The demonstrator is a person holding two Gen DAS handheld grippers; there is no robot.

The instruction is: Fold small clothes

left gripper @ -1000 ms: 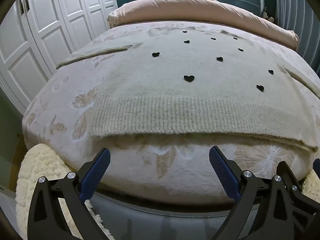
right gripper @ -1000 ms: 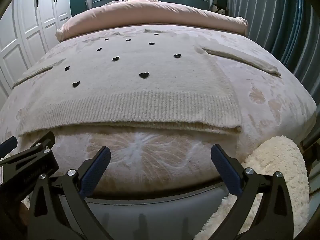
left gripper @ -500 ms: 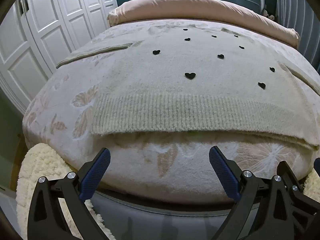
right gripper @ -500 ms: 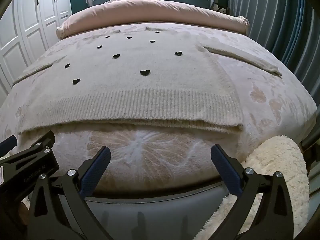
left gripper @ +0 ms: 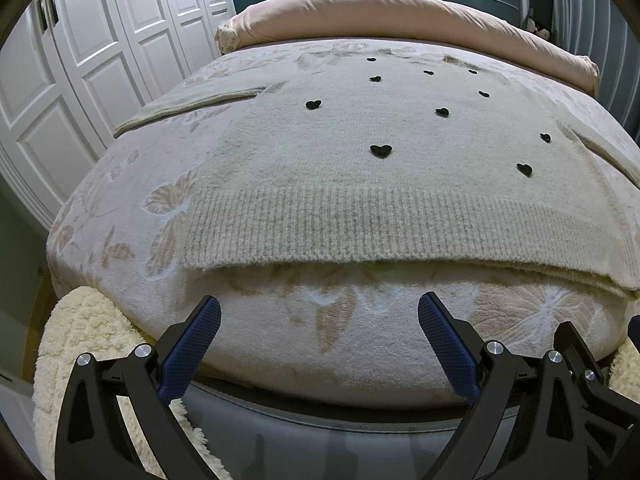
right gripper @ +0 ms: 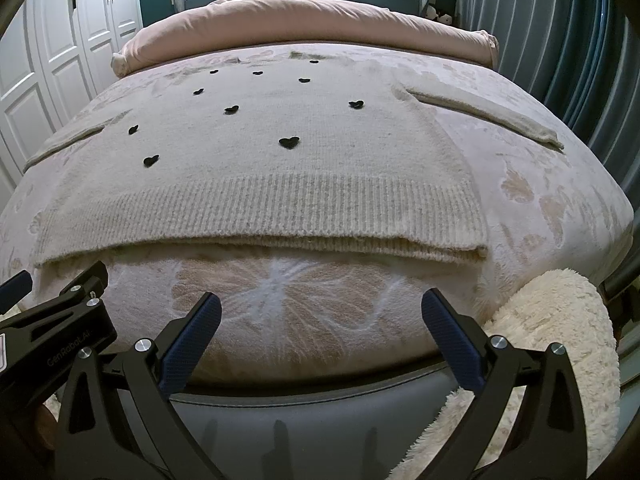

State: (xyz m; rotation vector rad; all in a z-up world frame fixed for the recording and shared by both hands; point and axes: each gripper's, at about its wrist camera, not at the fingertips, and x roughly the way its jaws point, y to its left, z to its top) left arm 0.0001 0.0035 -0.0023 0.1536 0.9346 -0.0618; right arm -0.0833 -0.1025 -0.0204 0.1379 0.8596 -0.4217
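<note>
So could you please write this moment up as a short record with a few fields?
garment: cream sweater with small black hearts, spread flat, not yet folded
sleeves: stretched out to both sides
hem: ribbed band nearest the grippers, its upper layer raised slightly off the lower one
surface: bed with butterfly-patterned cover
far end: pink duvet rolled up before the headboard
left gripper: open, short of the hem, holding nothing
right gripper: open, short of the hem, holding nothing

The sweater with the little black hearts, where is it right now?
The sweater lies flat on the bed, ribbed hem toward both open grippers and neckline toward the pink duvet, in both views.
</note>
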